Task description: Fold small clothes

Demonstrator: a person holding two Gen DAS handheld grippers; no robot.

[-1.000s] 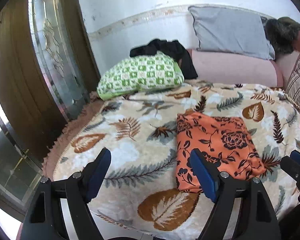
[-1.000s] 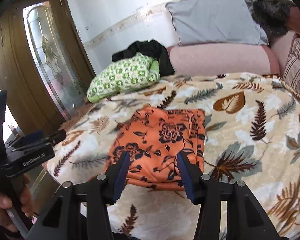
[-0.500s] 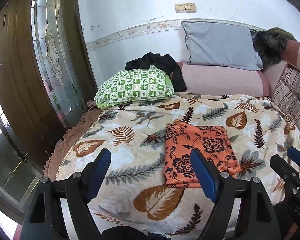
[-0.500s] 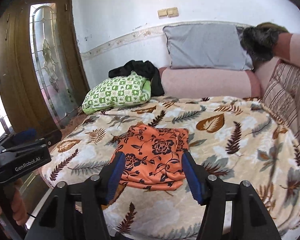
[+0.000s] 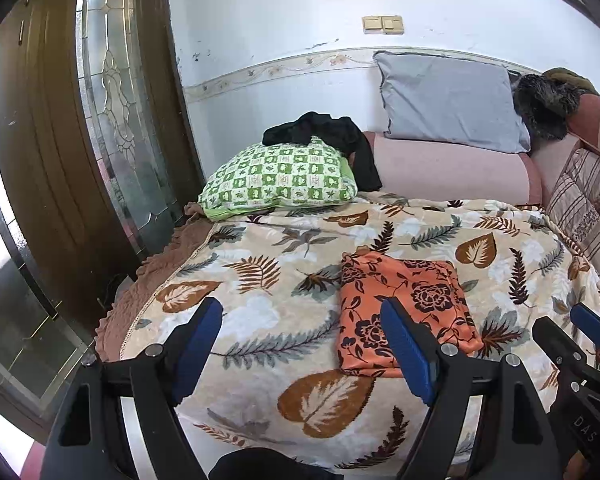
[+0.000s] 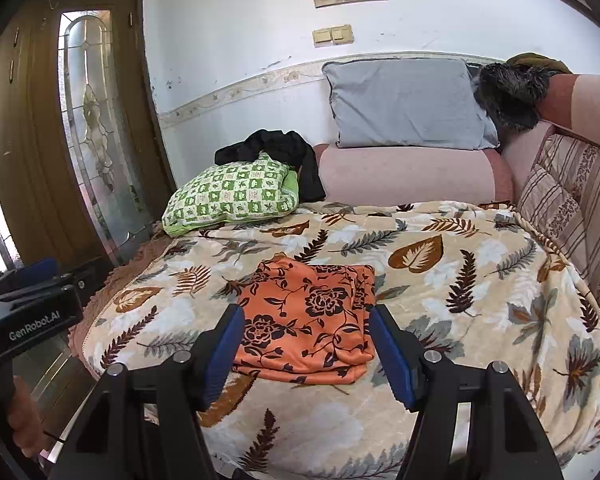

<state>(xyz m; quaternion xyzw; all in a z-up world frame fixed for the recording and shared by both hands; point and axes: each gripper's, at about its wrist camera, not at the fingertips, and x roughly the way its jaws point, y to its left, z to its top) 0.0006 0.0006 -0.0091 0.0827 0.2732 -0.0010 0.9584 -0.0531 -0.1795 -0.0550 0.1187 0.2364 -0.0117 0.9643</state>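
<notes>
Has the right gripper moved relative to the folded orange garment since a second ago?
Yes. The right gripper has backed away and risen: the orange garment looks smaller and farther, and more wall above the grey cushion shows. Its jaws are opening, empty.

The left gripper [image 5: 300,350] hung tilted downward, its jaws spread wide with nothing between them. The right gripper [image 6: 306,354] pointed down likewise, jaws opening and empty. A hand [image 6: 20,412] gripped the left gripper's handle.

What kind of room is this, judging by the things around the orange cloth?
Probably a home living room or bedroom. A leaf-patterned blanket covers a bed or couch, pillows such as the grey pillow lean against the wall, and a wooden door with a glass panel stands at the left.
</notes>
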